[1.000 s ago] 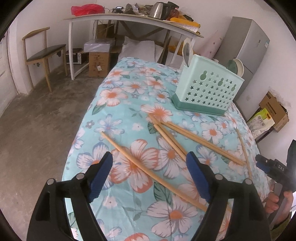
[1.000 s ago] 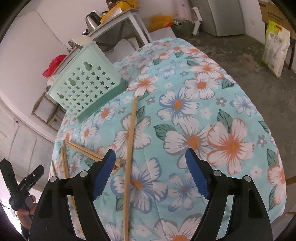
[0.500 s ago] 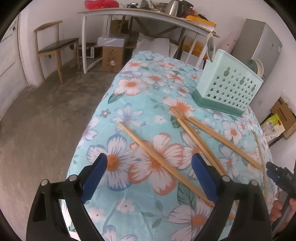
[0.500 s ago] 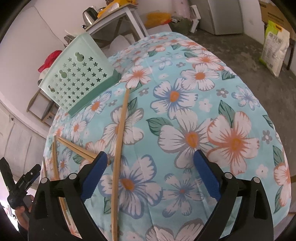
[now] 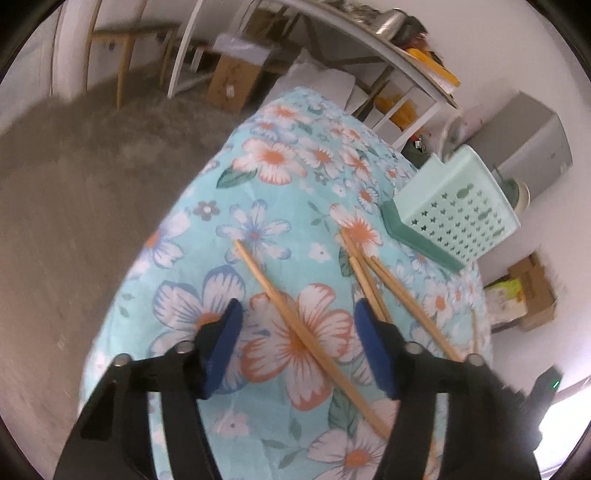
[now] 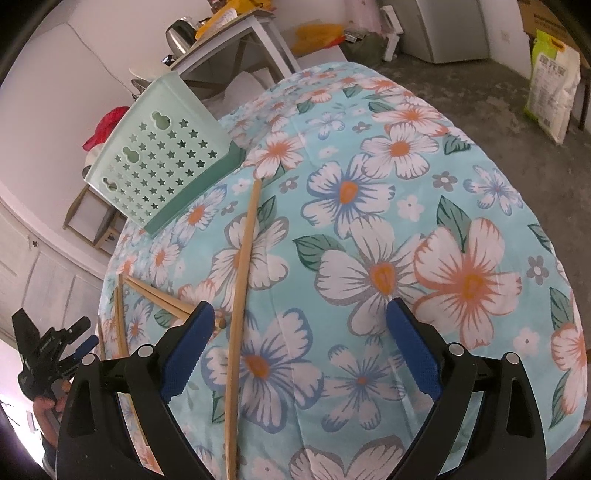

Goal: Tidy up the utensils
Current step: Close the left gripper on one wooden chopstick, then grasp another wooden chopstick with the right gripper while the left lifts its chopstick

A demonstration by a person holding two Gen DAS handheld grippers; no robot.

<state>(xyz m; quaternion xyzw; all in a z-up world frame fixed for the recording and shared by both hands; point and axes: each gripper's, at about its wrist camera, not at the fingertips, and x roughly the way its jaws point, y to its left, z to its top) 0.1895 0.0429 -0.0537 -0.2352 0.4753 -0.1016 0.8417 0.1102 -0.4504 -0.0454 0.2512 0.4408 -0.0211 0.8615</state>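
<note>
Several wooden chopsticks lie loose on the floral tablecloth (image 5: 280,192). One chopstick (image 5: 284,314) runs diagonally between the blue pads of my left gripper (image 5: 297,315), whose jaws are closing with gaps still on both sides of the stick. A crossed bundle of chopsticks (image 5: 391,288) lies just right of it. The mint utensil basket (image 5: 461,210) stands at the far right. In the right wrist view, my right gripper (image 6: 301,315) stands open above the cloth, a long chopstick (image 6: 242,273) just inside its left pad. The basket (image 6: 162,158) sits up left.
Bare concrete floor (image 5: 74,206) falls away left of the table. A white shelf table (image 5: 332,33) with clutter, cardboard boxes (image 5: 232,79) and a grey cabinet (image 5: 532,140) stand behind. A rice sack (image 6: 554,92) leans at the far right. The left gripper (image 6: 55,350) shows at the lower left edge.
My left gripper has rolled, dropped closer to the cloth and narrowed its jaws around the single chopstick. The right gripper opened wider early on, then held still.
</note>
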